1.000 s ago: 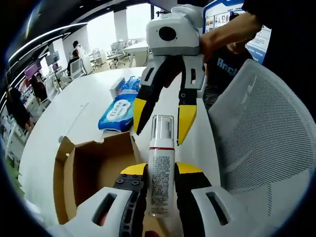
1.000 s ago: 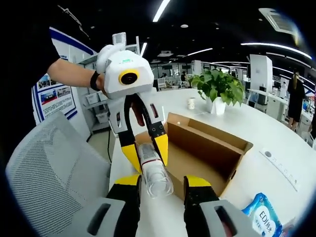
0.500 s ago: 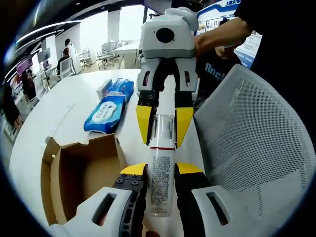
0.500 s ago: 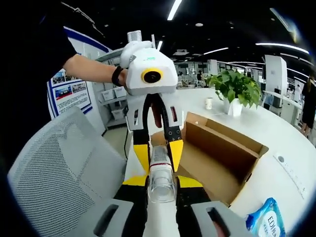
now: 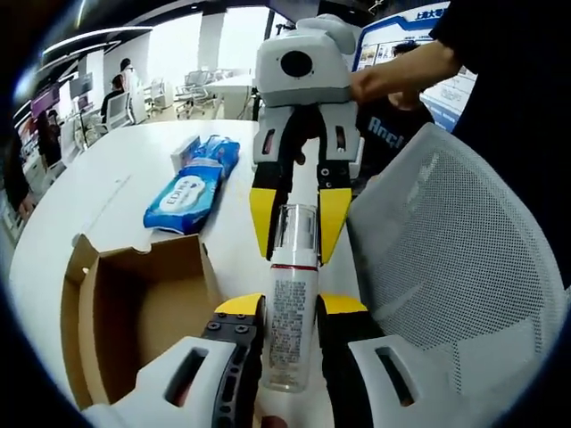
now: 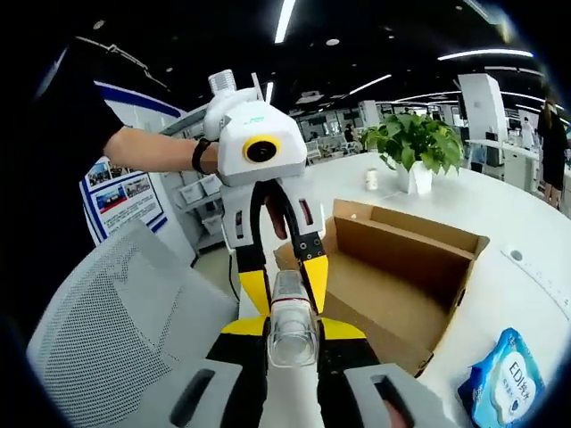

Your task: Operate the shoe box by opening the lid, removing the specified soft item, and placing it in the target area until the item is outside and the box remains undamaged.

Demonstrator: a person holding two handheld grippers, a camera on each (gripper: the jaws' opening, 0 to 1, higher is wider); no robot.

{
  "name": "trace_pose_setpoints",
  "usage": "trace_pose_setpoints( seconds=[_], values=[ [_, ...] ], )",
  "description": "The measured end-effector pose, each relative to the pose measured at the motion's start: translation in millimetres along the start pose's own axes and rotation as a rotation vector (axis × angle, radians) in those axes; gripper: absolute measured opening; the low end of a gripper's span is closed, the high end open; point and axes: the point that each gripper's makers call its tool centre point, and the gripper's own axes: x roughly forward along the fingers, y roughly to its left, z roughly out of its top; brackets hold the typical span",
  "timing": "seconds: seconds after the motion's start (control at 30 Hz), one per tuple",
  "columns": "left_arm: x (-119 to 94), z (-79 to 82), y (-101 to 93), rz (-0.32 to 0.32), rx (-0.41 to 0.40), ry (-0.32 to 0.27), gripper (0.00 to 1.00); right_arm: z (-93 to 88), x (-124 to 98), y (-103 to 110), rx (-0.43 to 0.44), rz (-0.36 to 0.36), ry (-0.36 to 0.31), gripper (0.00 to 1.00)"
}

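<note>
Because we are passing the bottle (image 5: 290, 321) hand to hand outside the open cardboard box (image 5: 134, 312), our left gripper (image 5: 287, 312) clamps its body while our right gripper (image 6: 292, 328) closes on its clear cap end; both hold it above the white table (image 5: 98, 192); a wipes pack (image 5: 183, 201), mesh chair (image 5: 446, 259) and potted plant (image 6: 410, 147) stand nearby in the office.
</note>
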Motion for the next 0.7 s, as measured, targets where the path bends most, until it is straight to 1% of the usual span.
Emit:
trace_pose_setpoints(
  seconds=[0.17, 0.3, 0.53, 0.7],
  values=[
    [1, -0.2, 0.5, 0.002, -0.007, 0.002, 0.24, -1.0, 0, -1, 0.036, -0.005, -0.02, 0.16],
    [2, 0.2, -0.2, 0.001, -0.013, -0.001, 0.25, -0.8, -1, -1, 0.048, -0.007, -0.026, 0.16],
    [2, -0.2, -0.4, 0.01, -0.024, -0.002, 0.31, -2.8, -6, -4, 0.058, -0.022, -0.029, 0.16],
    [-2, 3.7, 3.7, 0.027, -0.05, -0.032, 0.33, -3.6, -12, -6, 0.064, -0.038, -0.033, 0.16]
  ],
)
